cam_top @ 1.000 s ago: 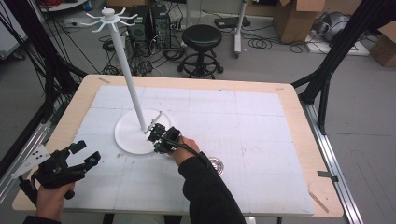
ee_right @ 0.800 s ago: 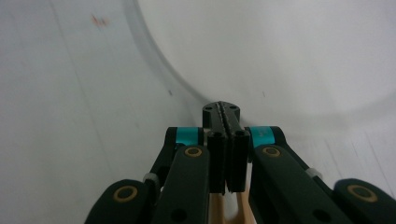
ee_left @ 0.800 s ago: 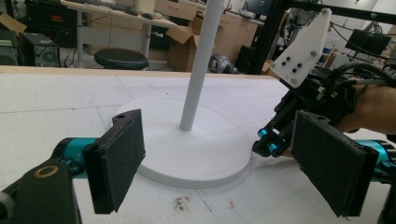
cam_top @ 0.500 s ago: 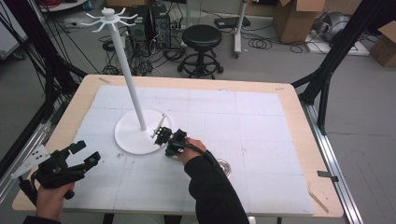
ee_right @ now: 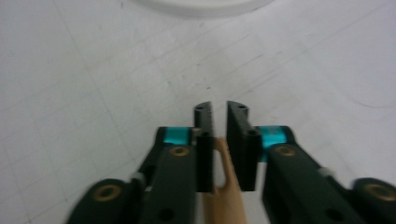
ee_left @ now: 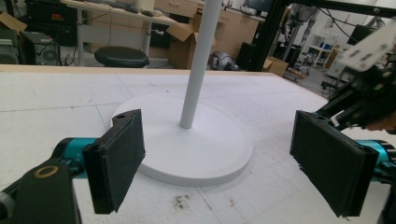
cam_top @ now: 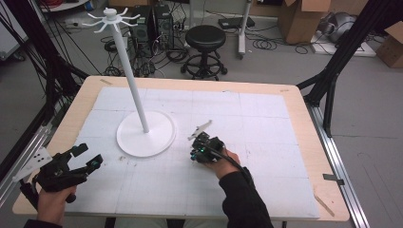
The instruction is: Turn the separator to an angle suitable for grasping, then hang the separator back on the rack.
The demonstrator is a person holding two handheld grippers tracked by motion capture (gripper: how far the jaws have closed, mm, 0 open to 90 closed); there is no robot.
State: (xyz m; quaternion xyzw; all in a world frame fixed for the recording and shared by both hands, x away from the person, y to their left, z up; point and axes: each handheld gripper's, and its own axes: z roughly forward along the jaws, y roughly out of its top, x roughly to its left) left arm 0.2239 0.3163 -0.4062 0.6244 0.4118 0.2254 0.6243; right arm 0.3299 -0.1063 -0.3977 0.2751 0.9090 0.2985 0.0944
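Right gripper (ee_right: 219, 112): in its own view the two black jaws stand nearly together, a narrow slit between the ribbed faces. A flat tan strip (ee_right: 224, 186), wood-coloured with an oval slot, sits between the jaws low down; it fills the gap at the base, so the jaws read as clamped on it. The strip's tip is hidden behind the jaws. Beneath the jaws lies the white gridded mat (ee_right: 93, 70), scratched and a little blurred. The edge of a white disc crosses the top of this view.

High view: the right gripper (cam_top: 205, 148) is too small here to judge its jaws, and the strip cannot be made out. It does show what the gripper's own camera cannot: the hand (cam_top: 222, 161) and dark sleeve behind the gripper, the grey plate tilted on top, and its position just beside the right rim of the round base (cam_top: 142, 140), apart from it.

Left gripper (ee_left: 217, 158): its view shows the jaws spread wide, nothing between the pads. Through the gap sit the white round base (ee_left: 210, 154) and the white pole (ee_left: 198, 65) rising from it. The right gripper appears at the right edge of this view. Dark crumbs lie on the mat in front of the base.

High view again: the left gripper (cam_top: 71, 164) sits near the table's (cam_top: 304, 118) front left corner, well apart from the base. Only here is the pole's top visible, a crown of white hooks (cam_top: 111, 19). A black stool (cam_top: 205, 40) stands on the floor behind the table.
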